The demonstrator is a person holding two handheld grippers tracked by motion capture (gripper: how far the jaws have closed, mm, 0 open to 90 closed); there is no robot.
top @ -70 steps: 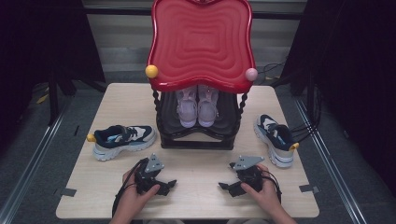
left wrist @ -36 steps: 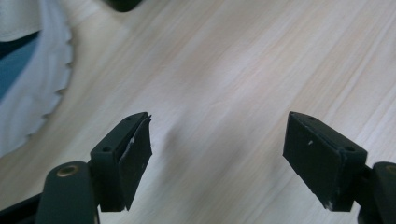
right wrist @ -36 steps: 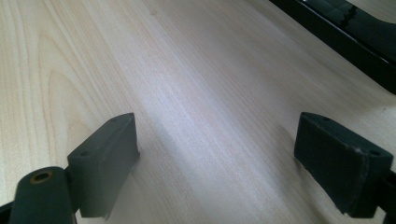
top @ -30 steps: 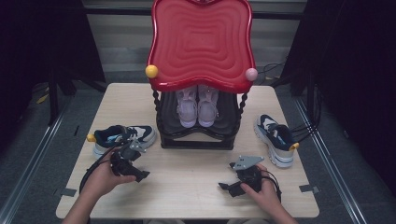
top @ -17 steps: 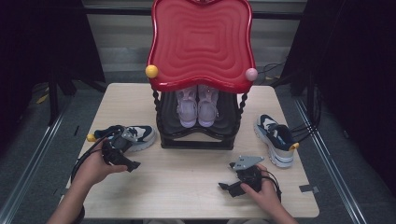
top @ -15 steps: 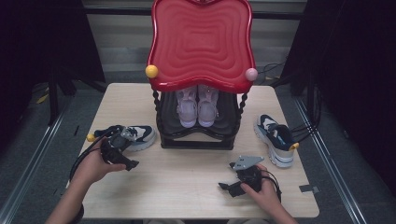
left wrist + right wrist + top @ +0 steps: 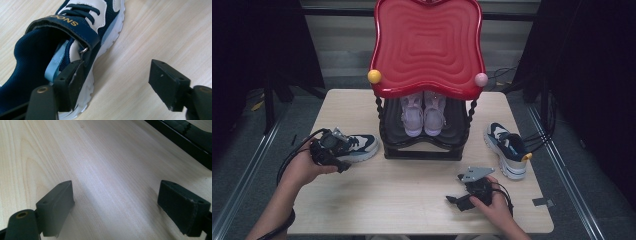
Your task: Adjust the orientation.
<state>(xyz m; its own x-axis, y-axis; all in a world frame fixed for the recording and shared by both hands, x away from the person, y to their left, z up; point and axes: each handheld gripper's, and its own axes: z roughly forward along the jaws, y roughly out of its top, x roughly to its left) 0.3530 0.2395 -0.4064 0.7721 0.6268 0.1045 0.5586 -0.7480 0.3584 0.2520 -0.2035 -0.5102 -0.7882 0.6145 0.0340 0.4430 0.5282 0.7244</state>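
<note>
One navy sneaker [image 7: 62,42] sits on the tabletop [image 7: 412,195], left of the black shoe rack [image 7: 422,145], toe toward the rack in the high view. Looks: dark navy mesh upper, white side panels, light blue pull tab and accent stripe, thick white lugged sole, dark laces, navy strap over the instep with gold lettering and a metal ring. Upright on its sole, heel opening facing the left gripper [image 7: 117,85].

Left gripper is at the heel end; its fingers have just been closing a little but are still fairly wide. One finger [image 7: 71,82] is right against the shoe's side by the collar, the other over bare wood, well off the shoe. Not clamped on it.

Right gripper [image 7: 122,207] low over the tabletop near the front edge, fingers wide apart, bare wood between them.

Second matching sneaker [image 7: 507,147] lies right of the rack. Pale pink pair [image 7: 423,112] on the rack's lower shelf under the red wavy top [image 7: 427,45].
</note>
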